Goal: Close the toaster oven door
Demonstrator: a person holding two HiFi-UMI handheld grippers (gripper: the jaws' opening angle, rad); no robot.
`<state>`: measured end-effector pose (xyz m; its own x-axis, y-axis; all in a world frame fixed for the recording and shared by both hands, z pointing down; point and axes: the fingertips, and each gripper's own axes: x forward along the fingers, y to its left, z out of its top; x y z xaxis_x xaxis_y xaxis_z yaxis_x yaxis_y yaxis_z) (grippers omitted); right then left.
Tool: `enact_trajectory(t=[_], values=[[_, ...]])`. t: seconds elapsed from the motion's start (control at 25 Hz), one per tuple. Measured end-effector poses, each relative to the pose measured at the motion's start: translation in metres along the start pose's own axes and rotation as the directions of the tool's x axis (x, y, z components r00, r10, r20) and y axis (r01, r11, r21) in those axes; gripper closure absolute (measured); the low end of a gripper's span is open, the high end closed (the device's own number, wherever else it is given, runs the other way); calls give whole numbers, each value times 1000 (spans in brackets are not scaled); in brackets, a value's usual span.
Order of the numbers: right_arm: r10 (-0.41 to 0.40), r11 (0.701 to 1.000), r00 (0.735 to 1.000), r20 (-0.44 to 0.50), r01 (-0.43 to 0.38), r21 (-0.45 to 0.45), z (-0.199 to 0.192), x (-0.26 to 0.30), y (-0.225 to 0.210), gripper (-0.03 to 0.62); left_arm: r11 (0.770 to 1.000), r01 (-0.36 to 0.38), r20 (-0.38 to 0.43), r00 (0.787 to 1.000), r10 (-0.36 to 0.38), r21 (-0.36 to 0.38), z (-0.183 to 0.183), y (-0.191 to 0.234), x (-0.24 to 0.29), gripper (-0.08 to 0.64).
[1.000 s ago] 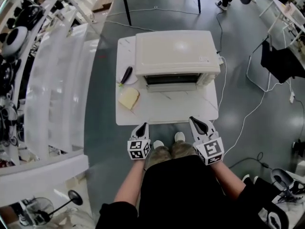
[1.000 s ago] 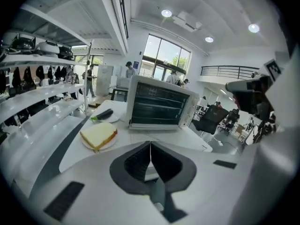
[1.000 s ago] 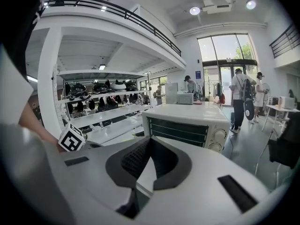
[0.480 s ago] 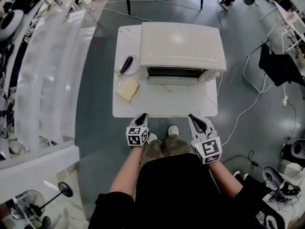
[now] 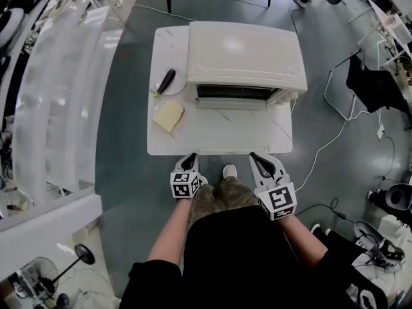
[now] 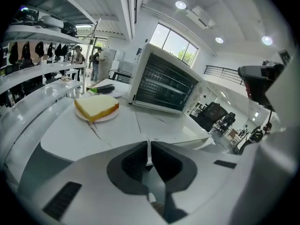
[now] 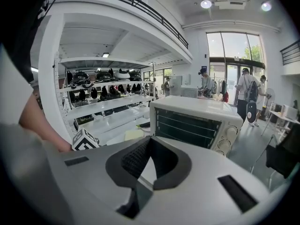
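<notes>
1. Slice of bread point(image 5: 168, 115) on table point(image 5: 219, 140), 8 o'clock of toaster oven point(image 5: 244, 60).
2. L gripper point(image 5: 190, 158): fingers pressed together, empty, at table's 6 o'clock edge.
3. Front door point(image 5: 233, 93) of toaster oven looks shut; it sits at table's 12 o'clock.
4. R gripper point(image 5: 257, 159): fingers together, empty, 5 o'clock of oven.

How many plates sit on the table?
2: one plate under the bread slice; another plate behind it, beside the toaster oven, holding a dark utensil. None seems hidden.

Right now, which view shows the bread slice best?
Left gripper view: the bread slice sits close, on its small plate, thickness and crust visible. The head view shows it small, from above. The right gripper view catches only a pale sliver of it.
</notes>
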<state>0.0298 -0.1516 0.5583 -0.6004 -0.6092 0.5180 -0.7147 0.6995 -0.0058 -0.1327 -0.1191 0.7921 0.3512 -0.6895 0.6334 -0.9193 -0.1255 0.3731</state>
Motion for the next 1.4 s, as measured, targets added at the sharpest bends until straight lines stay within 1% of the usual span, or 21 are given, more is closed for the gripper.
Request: enact_trajectory(t=[0.16,0.32,0.52,0.6,0.72,0.8,0.92,1.08,1.28,1.32,1.36,1.4], values=[[4,1000,1000,-13,-4,5,-4,2,-1,571,1000,10,-17,1000,-10,-8,-10,-3,10,538],[7,1000,1000,-20,-7,0,-6,2,0,571,1000,27,-37,999,-27,5,-17,-7,19,538],[8,1000,1000,-28,-8,5,-11,6,-1,571,999,32,-47,998,-31,21,-22,-6,27,528],[7,1000,999,-36,-7,6,-14,6,-2,571,1000,27,-45,999,-26,14,-24,-6,32,512],[8,1000,999,-40,-8,8,-16,6,-2,571,1000,13,-56,998,-12,14,-24,-3,38,454],[10,1000,999,-40,-10,10,-16,5,0,571,1000,8,-56,998,-7,23,-23,-3,41,443],[7,1000,999,-44,-7,9,-18,3,0,571,999,26,-66,998,-24,25,-22,-7,47,426],[-9,1000,999,-33,9,18,-16,1,-6,571,1000,27,-89,996,-27,6,-22,-11,51,426],[-23,999,999,-26,23,27,-17,-2,-12,571,999,-4,-128,992,8,35,-25,-7,56,426],[-25,999,999,-26,26,28,-17,-2,-13,571,999,-8,-139,990,13,37,-25,-7,56,432],[-28,999,999,-28,29,30,-17,-3,-14,571,999,-11,-150,989,17,37,-25,-7,56,458],[-31,999,999,-30,32,31,-17,-4,-15,571,999,-15,-158,987,21,38,-24,-7,56,463]])
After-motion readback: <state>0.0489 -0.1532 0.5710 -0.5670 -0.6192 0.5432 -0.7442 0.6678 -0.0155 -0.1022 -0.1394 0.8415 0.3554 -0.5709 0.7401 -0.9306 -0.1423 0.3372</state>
